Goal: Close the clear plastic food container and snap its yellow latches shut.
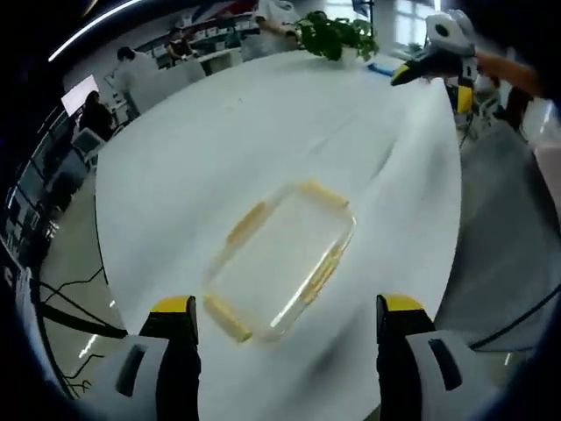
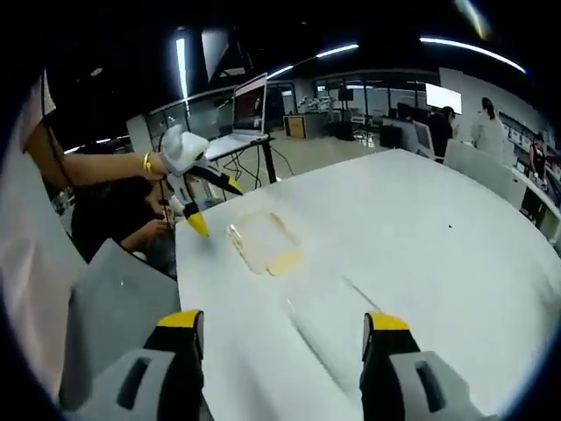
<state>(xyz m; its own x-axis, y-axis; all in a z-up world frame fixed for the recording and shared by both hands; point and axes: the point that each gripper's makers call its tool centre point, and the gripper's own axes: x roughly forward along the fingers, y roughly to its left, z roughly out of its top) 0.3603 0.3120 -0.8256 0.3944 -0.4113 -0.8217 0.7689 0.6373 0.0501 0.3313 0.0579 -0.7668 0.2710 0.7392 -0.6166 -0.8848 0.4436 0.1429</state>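
Bright overhead strip lights, motion blur, heavy fisheye warp at edges

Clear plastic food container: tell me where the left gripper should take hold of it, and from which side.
Probably the yellow latch on the clear container's nearest short end. It lies between the left gripper's open jaws, so coming straight forward and down reaches it first. The container lies flat on the white table, so its rim offers little else to pinch.

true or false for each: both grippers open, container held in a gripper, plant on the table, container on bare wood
1. Both the left gripper and the right gripper are open. True.
2. The container is held in a gripper. False: it lies free on the table.
3. A green plant stands at the table's far end. True.
4. The container rests on bare wood. False: the surface is white.
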